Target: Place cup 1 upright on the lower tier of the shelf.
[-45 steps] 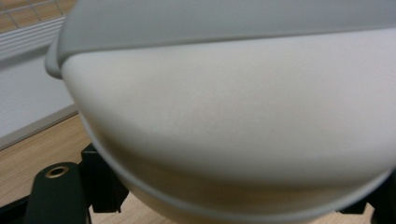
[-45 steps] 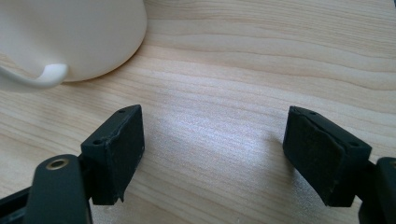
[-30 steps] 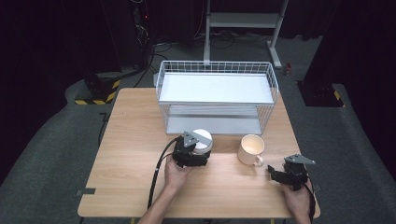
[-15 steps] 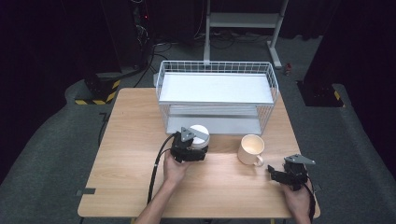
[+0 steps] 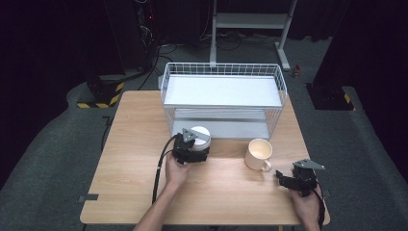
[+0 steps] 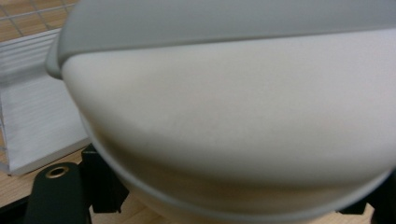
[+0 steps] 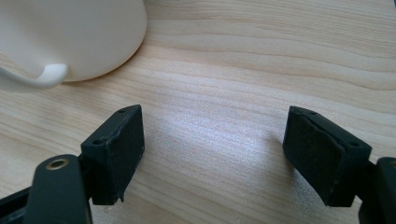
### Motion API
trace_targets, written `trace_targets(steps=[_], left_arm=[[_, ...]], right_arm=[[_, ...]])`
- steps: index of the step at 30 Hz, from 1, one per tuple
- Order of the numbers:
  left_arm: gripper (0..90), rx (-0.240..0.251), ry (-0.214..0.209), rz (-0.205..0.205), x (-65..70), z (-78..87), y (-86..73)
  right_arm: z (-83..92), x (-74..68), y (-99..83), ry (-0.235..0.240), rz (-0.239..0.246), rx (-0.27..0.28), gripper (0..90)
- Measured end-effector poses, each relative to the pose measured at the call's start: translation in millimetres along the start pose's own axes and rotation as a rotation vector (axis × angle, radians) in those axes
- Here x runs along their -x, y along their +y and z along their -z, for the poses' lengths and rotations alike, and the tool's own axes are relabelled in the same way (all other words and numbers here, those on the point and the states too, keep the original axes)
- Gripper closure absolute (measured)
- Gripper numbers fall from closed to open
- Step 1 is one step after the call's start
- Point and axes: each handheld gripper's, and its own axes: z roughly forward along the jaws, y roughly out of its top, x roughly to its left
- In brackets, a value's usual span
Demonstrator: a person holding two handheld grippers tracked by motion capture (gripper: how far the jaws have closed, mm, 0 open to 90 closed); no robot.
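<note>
On the table, left claw (image 5: 196, 144) pinching white bowl (image 5: 199, 136) beside wire basket (image 5: 223, 72), right claw (image 5: 284, 179) spread near mug (image 5: 258, 154)

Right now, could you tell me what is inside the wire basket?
The wire basket holds an upper white shelf panel and a lower one. Whatever lies between them is mostly covered by the upper panel.

No legible text, label, brand, number or sign found in any view. The white bowl (image 6: 224, 116), the cream mug (image 5: 258, 154), the wire basket (image 5: 223, 72) and the table (image 5: 134, 159) all show plain, unmarked surfaces. The yellow-and-black striped strip (image 5: 98, 102) on the floor carries a pattern only, no characters.
</note>
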Motion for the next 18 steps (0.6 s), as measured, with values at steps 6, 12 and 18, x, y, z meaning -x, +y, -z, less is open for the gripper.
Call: trace_targets(steps=[6,12,18], left_arm=[[19.3,0.017,0.011,0.012,-5.3,-1.3,7.0],[19.3,0.014,0.016,0.05,-12.9,-6.8,6.0],[19.3,0.002,0.037,0.048,-18.7,-9.6,7.4]], right_arm=[[0.0,0.0,0.0,0.0,0.0,0.0,20.9],[0.0,0.0,0.0,0.0,0.0,0.0,20.9],[0.0,0.0,0.0,0.0,0.0,0.0,20.9]])
